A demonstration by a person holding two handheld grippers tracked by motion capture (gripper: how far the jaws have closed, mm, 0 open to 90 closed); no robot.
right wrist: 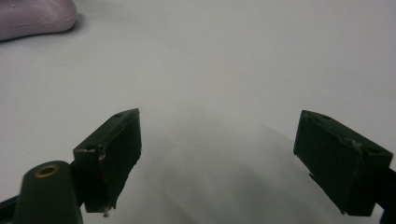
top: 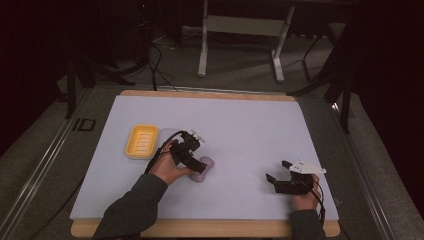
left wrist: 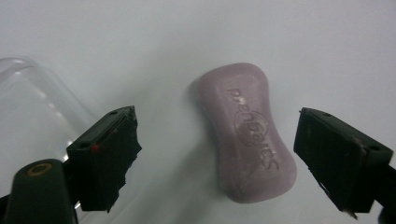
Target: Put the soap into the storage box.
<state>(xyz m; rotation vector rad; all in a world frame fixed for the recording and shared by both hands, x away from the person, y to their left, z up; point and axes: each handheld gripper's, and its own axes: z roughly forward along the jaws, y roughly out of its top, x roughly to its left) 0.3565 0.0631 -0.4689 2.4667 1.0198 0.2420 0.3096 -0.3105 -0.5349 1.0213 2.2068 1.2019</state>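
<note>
The waisted lilac soap bar (left wrist: 247,135) lies mid-table between the left gripper (left wrist: 217,156)'s spread jaws; being slick, it could squirt out sideways when squeezed. The right gripper (right wrist: 217,158) rests empty, jaws apart, near the front edge.

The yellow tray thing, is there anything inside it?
The yellow soap dish looks empty, just its raised ridges inside. The purple soap bar lies on the table mat instead, between the open left gripper jaws. What's under the dish is hidden.
</note>
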